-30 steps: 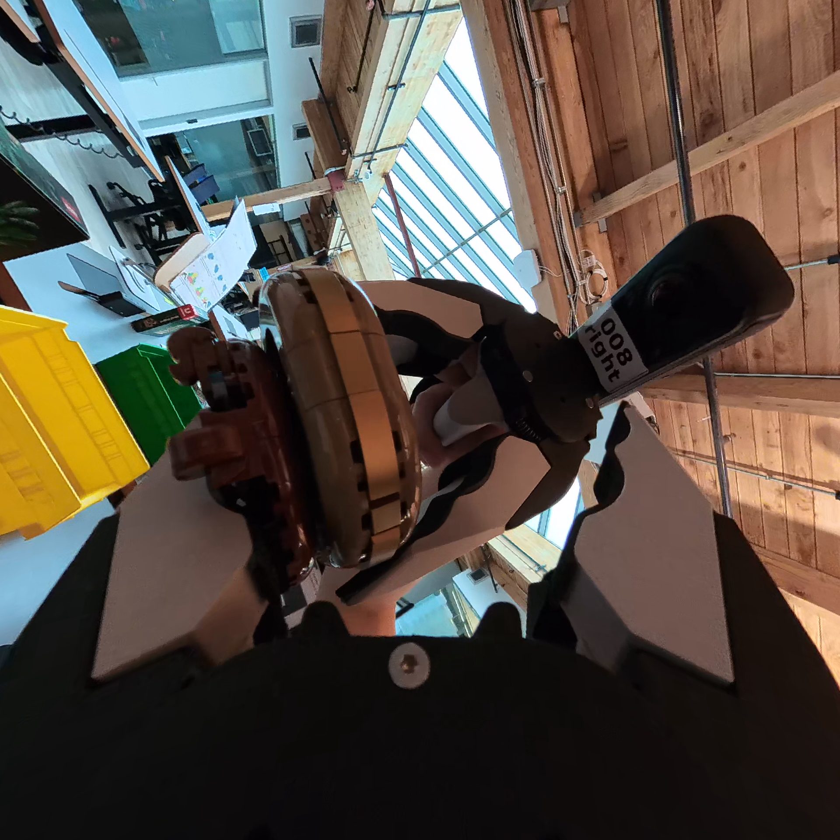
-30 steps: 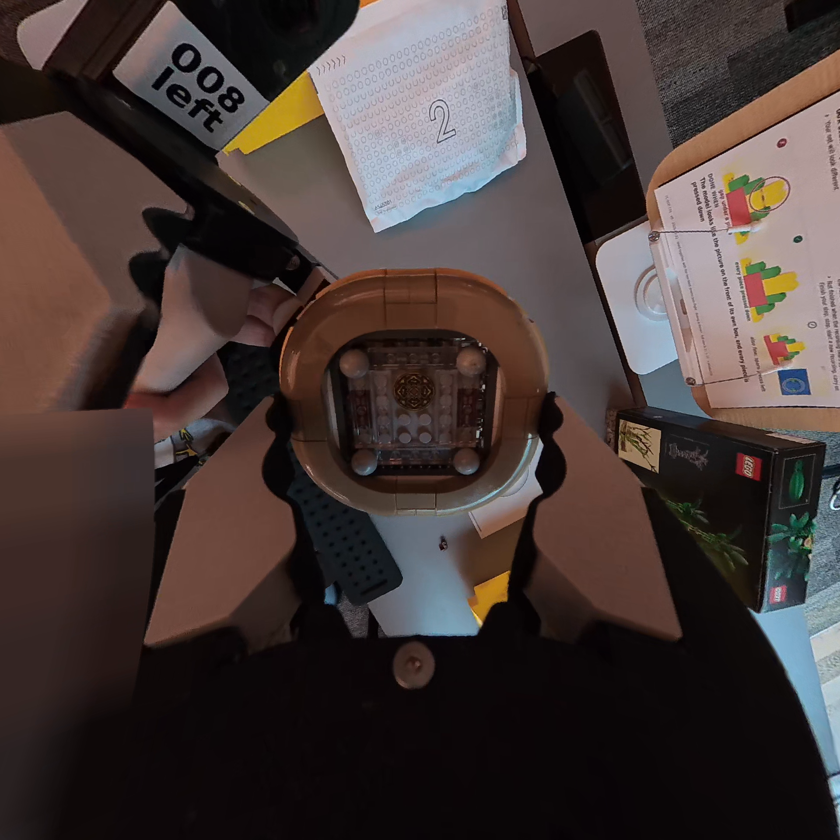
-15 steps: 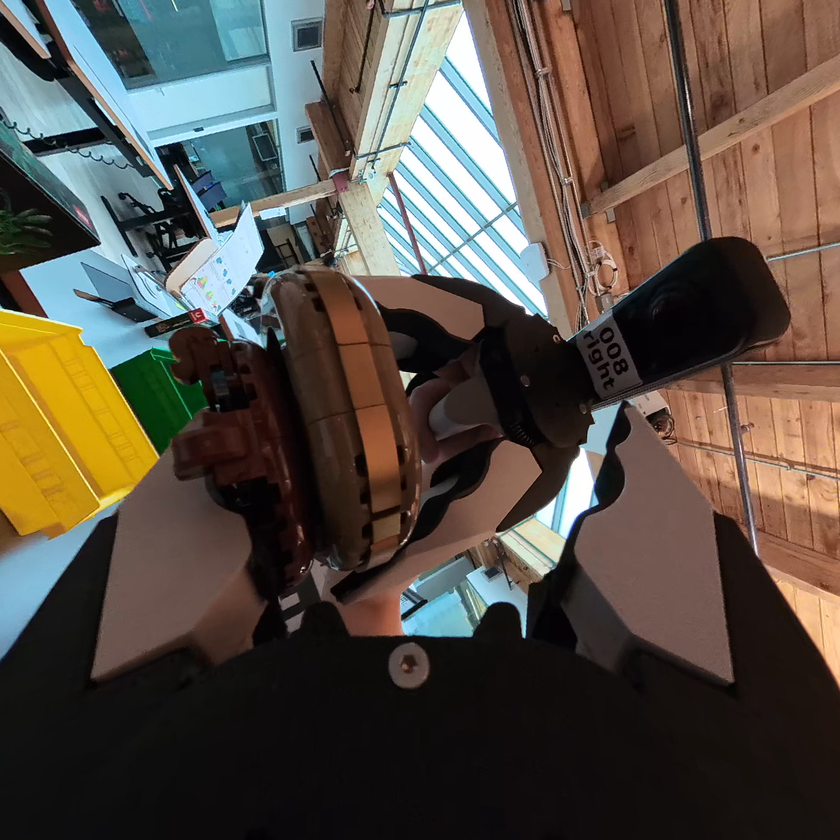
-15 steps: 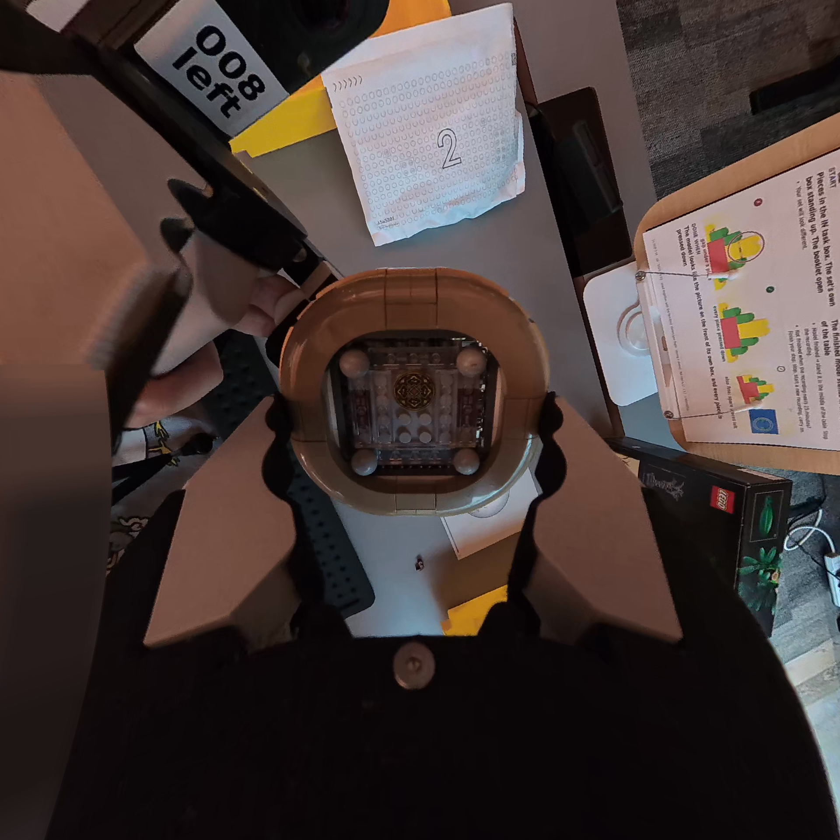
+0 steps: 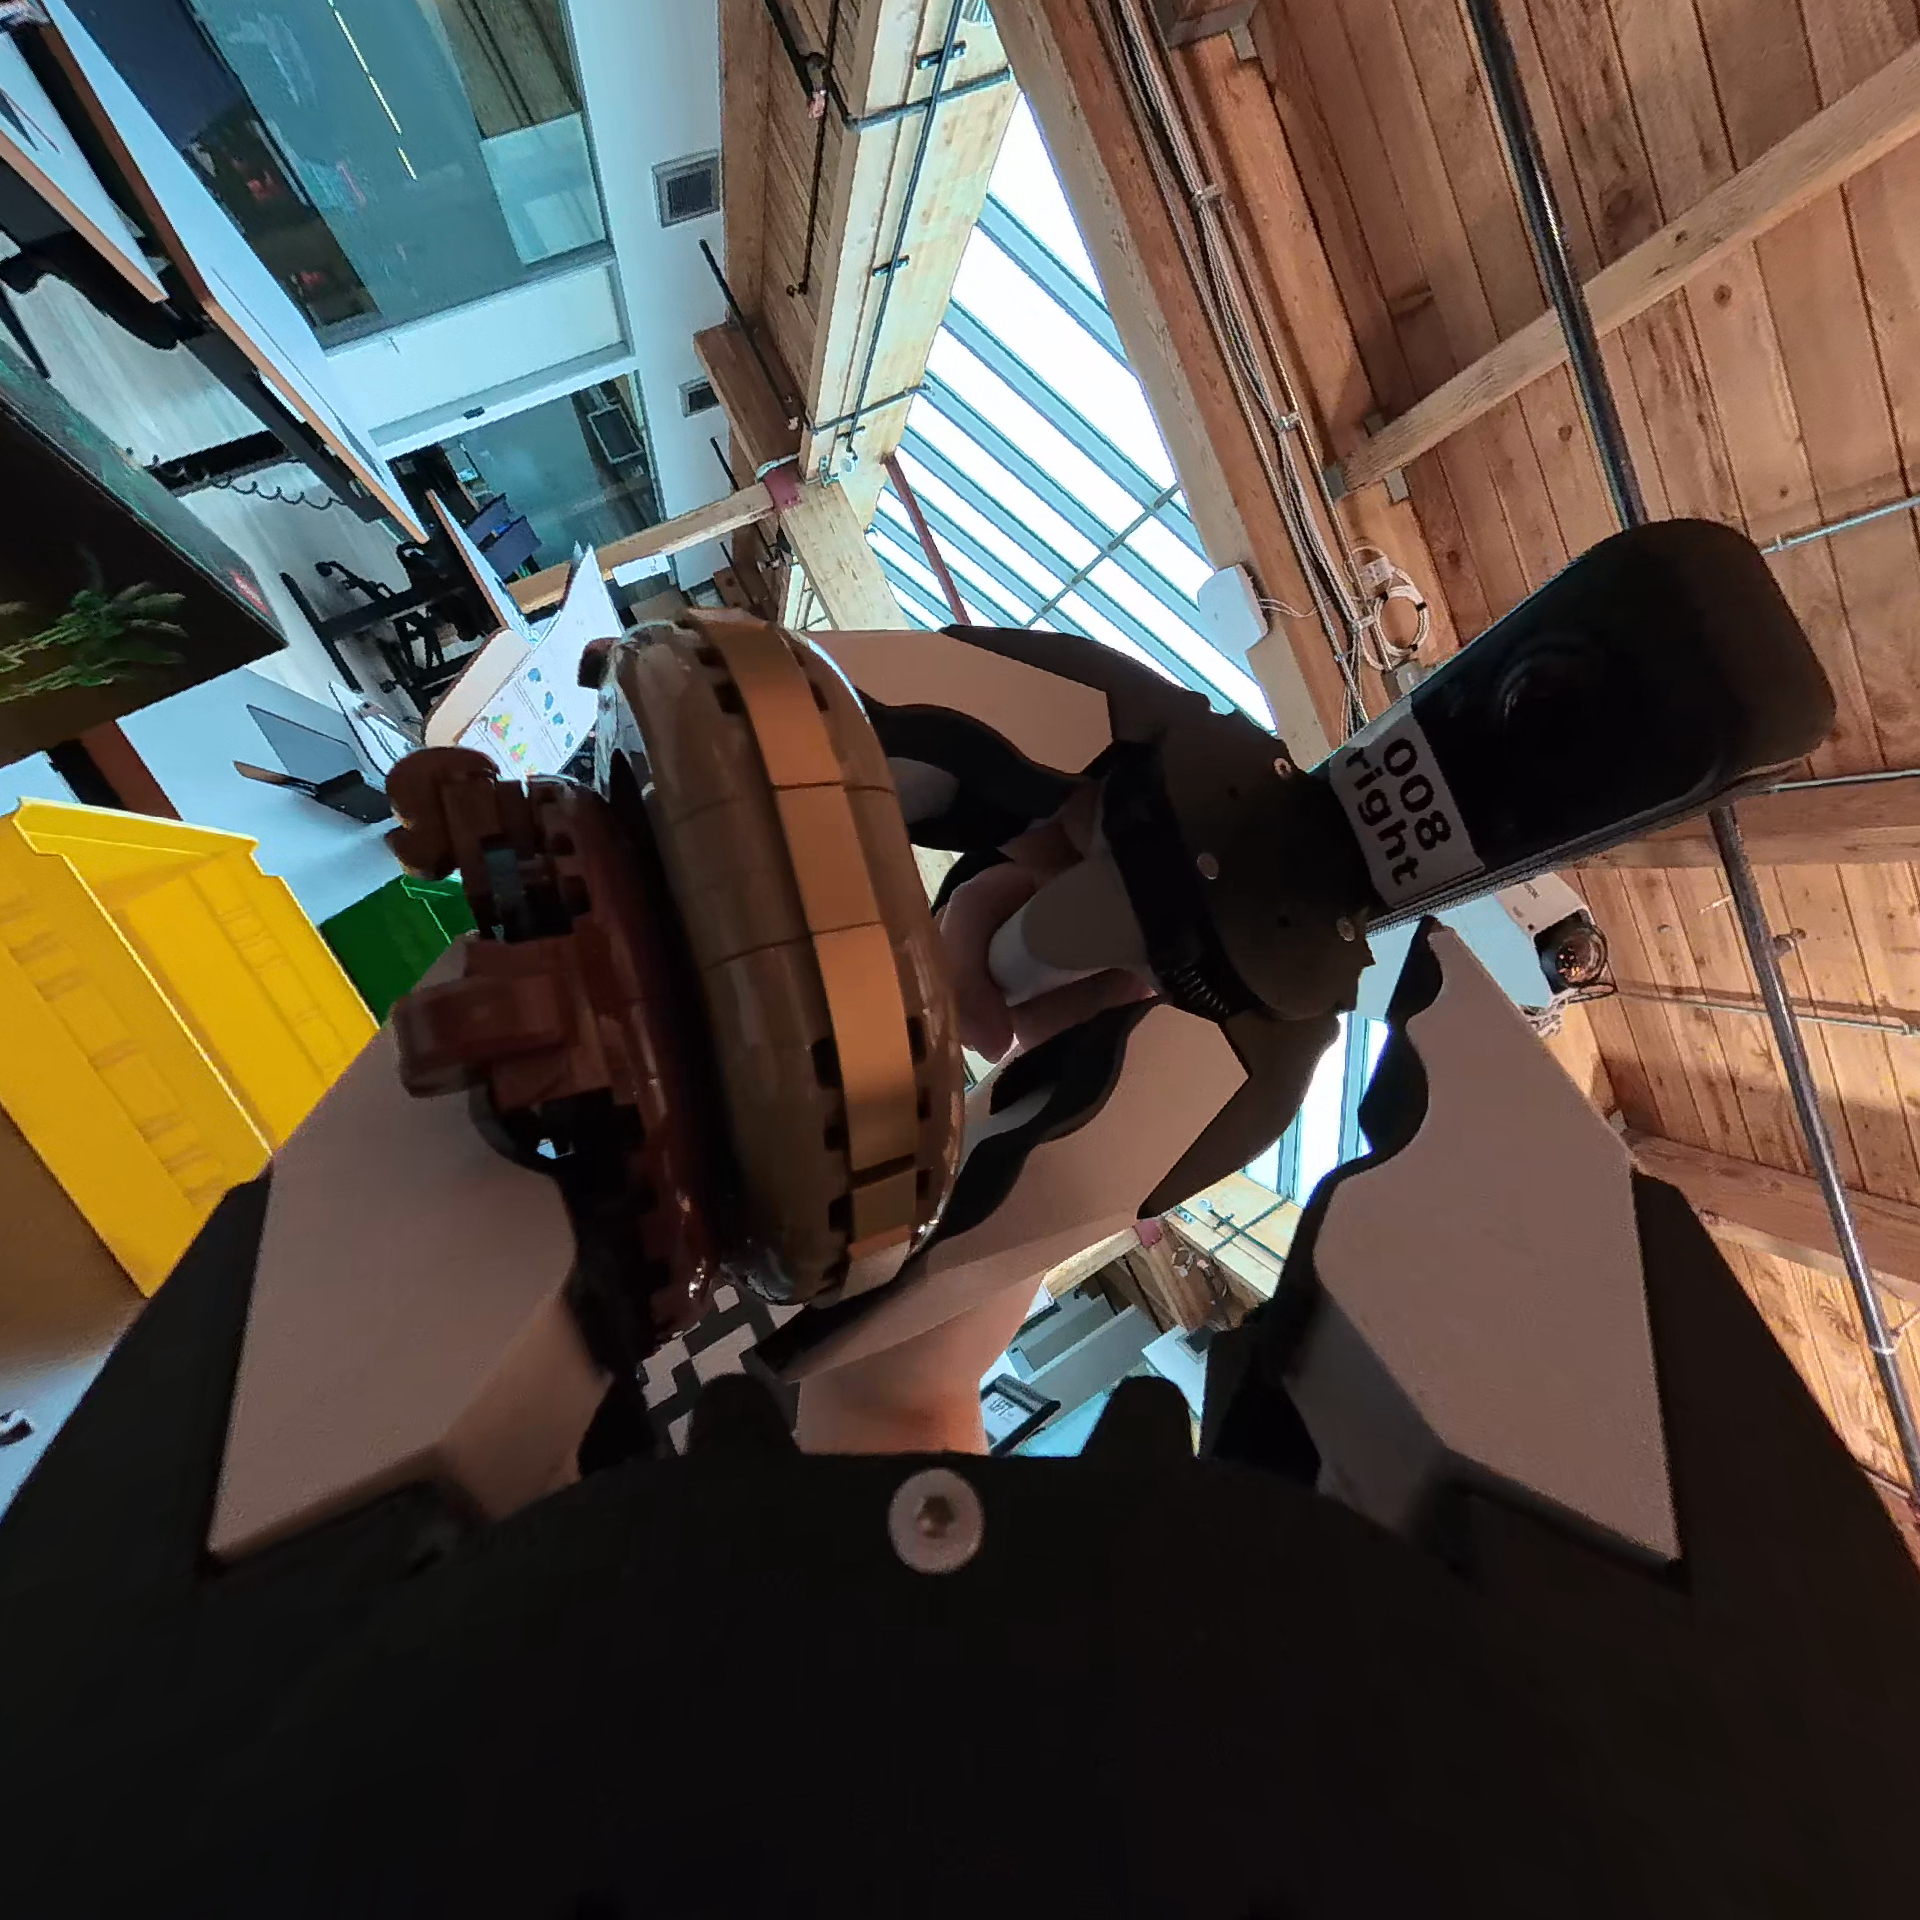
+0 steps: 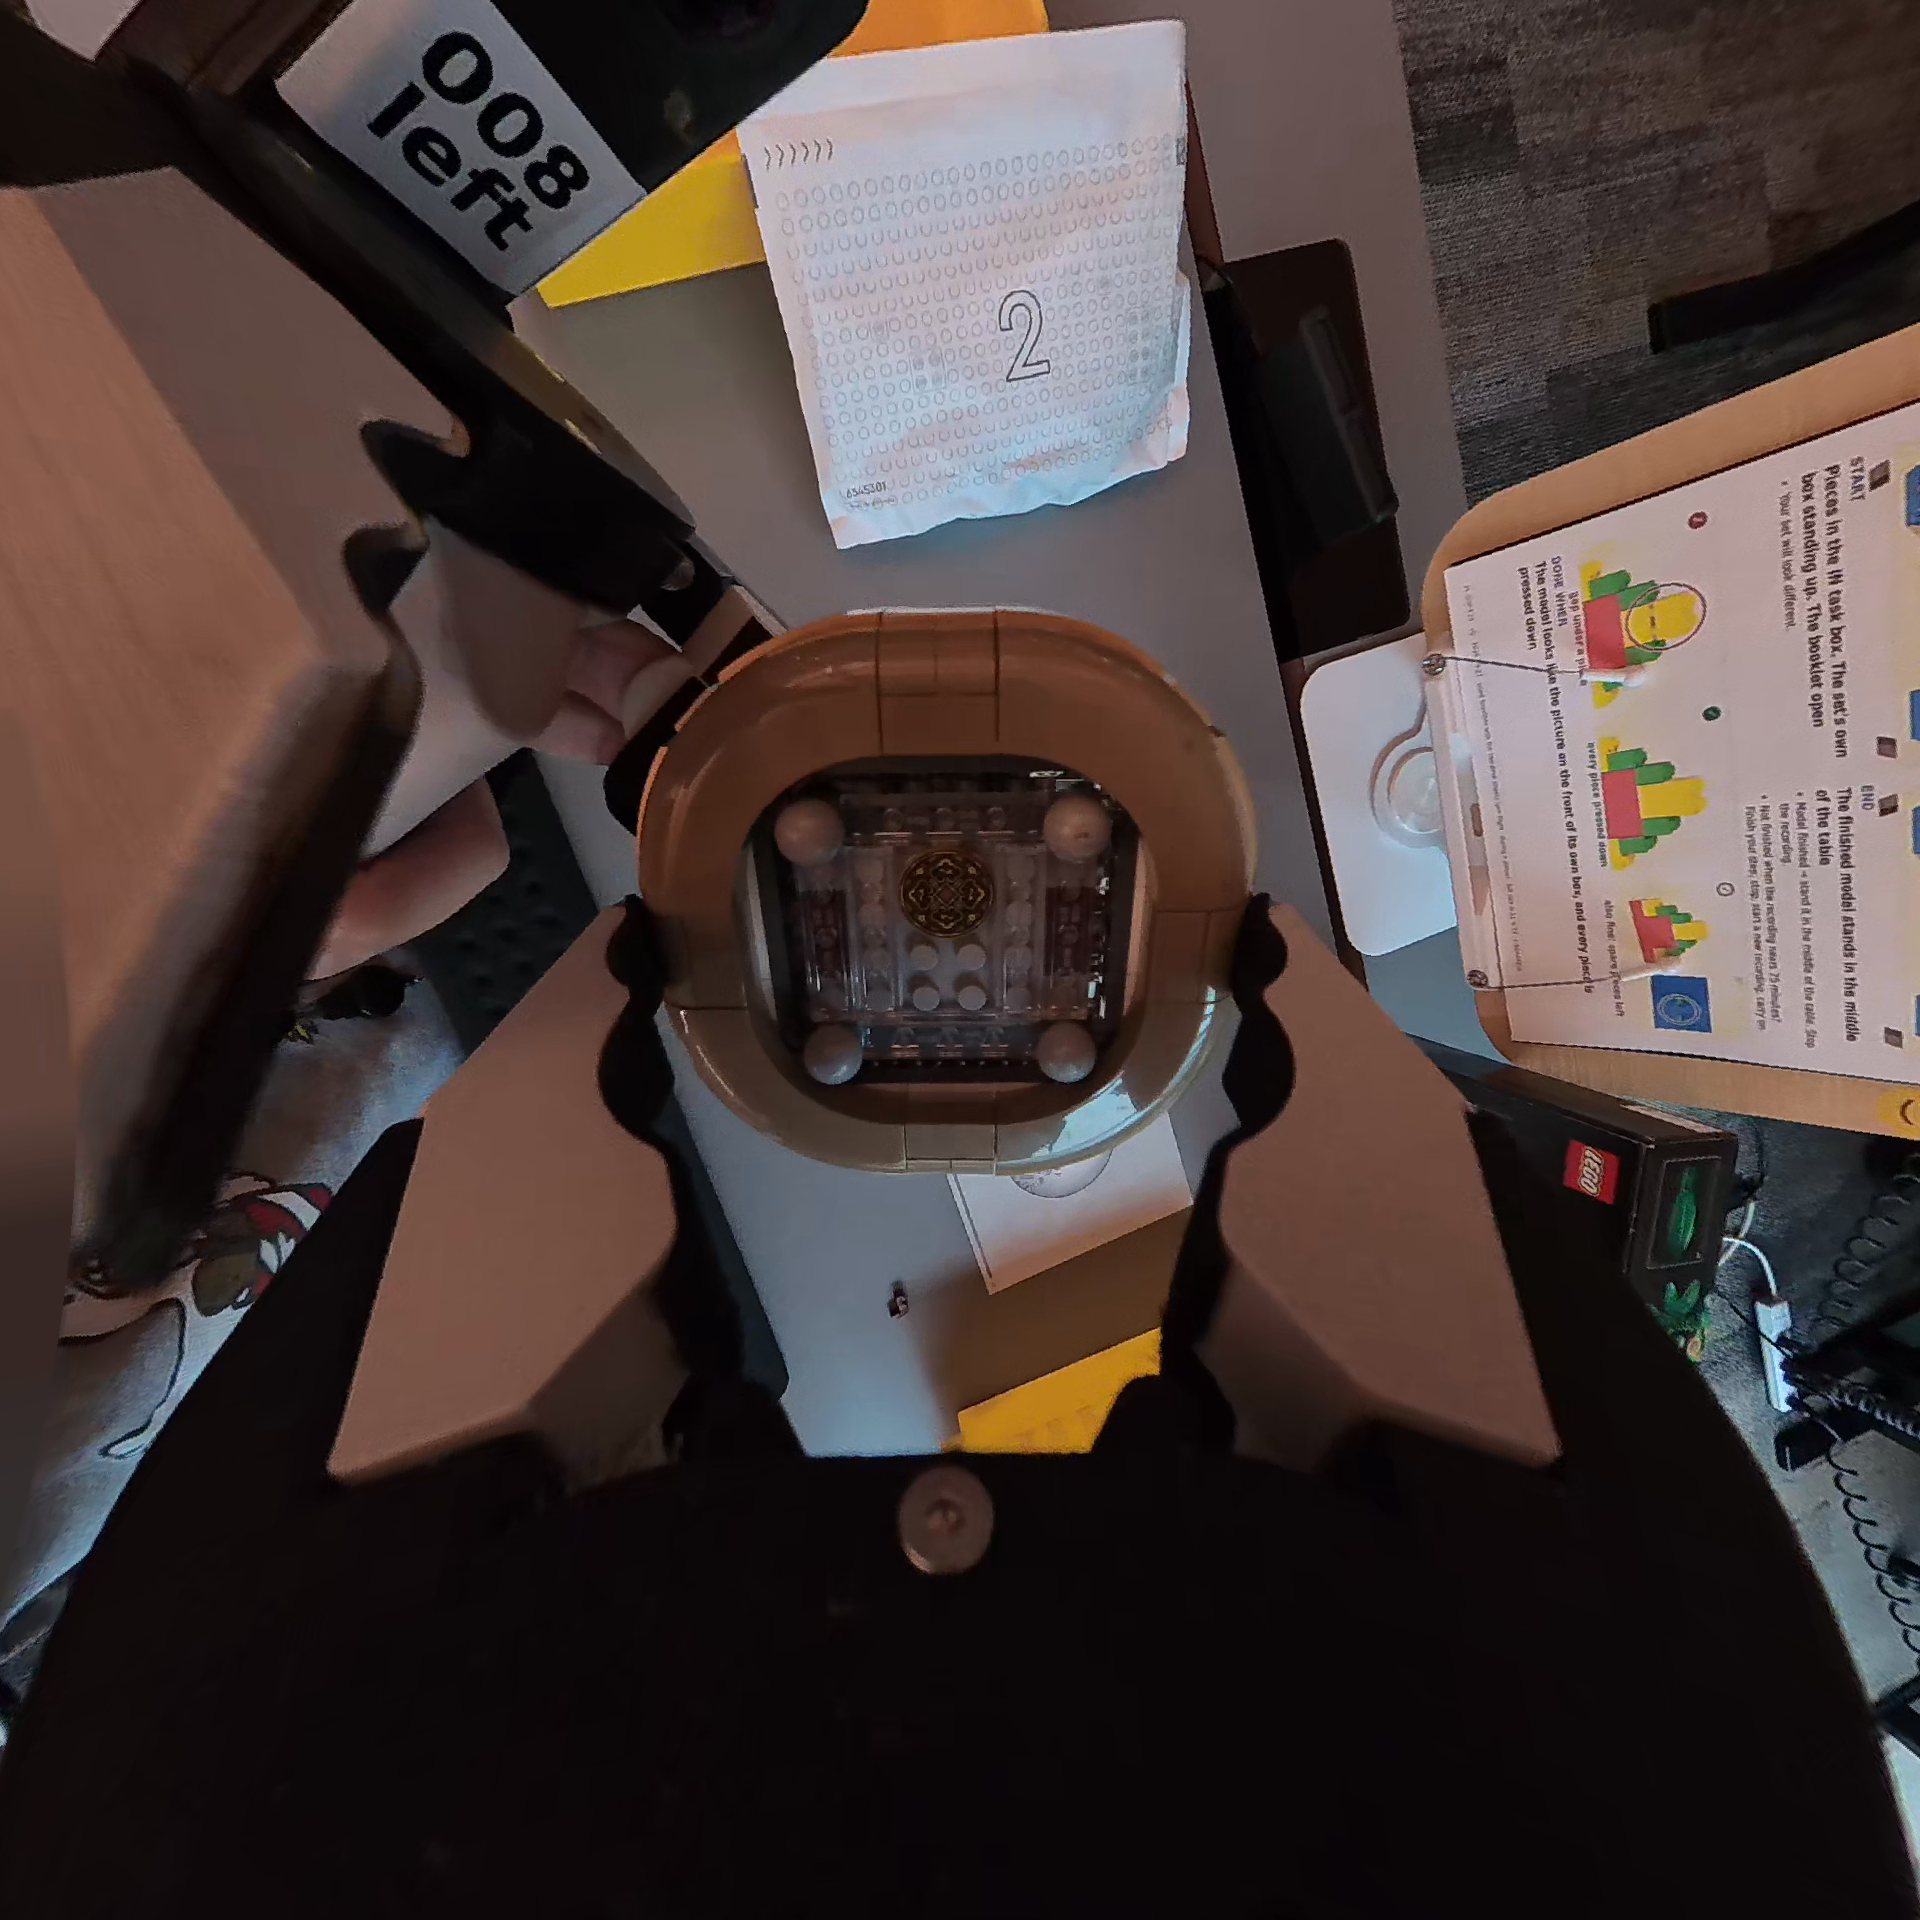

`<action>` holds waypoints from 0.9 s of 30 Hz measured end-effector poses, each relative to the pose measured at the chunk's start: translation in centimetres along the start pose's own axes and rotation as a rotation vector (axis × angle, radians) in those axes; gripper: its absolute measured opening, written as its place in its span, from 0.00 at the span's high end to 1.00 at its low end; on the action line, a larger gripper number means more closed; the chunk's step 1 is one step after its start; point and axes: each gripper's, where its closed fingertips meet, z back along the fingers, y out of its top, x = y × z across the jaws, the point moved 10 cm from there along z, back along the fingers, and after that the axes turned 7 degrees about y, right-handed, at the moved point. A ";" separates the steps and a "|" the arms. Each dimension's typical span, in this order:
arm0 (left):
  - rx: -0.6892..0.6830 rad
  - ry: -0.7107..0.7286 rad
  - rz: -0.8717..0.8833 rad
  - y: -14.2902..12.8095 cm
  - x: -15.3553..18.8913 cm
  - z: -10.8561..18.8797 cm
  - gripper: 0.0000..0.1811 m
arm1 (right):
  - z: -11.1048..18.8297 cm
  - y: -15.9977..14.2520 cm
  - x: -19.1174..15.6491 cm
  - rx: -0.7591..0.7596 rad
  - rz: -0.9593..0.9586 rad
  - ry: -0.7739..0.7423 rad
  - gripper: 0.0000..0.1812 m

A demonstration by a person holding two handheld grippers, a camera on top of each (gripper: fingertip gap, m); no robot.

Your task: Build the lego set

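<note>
The right gripper [image 6: 940,1023] jaws clench the tan round model [image 6: 940,883] at its 3 and 9 o'clock sides, while the left gripper [image 5: 894,1070] jaws stand released around it.

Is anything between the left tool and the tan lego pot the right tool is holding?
No. The left tool is open with the tan lego pot against its left finger; nothing sits between. The right tool grips the pot's sides.

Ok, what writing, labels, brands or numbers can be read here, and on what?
I won't quote writing; these bear it:
White sticker on left gripper: legible code.
White sticker on right gripper: legible code.
White paper bag: large numeral, fine print.
Instruction sheet: small print.
Black box: red brand logo.
</note>
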 end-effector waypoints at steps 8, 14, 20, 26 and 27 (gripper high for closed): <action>0.051 -0.057 0.064 -0.3 -1.8 0.8 0.14 | -1.4 -0.2 0.1 -0.013 0.033 0.028 0.39; 0.090 -0.096 0.088 -0.8 -4.5 1.2 0.14 | -3.6 -0.8 0.6 -0.069 0.086 0.038 0.39; 0.132 -0.103 0.118 -0.9 -8.3 0.7 0.15 | -6.5 -2.3 2.3 -0.094 0.075 0.057 0.39; 0.114 -0.122 0.135 0.6 -11.4 -0.2 0.17 | -8.4 -3.5 4.7 -0.057 0.095 0.054 0.39; 0.112 -0.118 0.137 0.8 -11.8 -0.4 0.18 | -8.7 -3.5 5.0 -0.049 0.087 0.052 0.39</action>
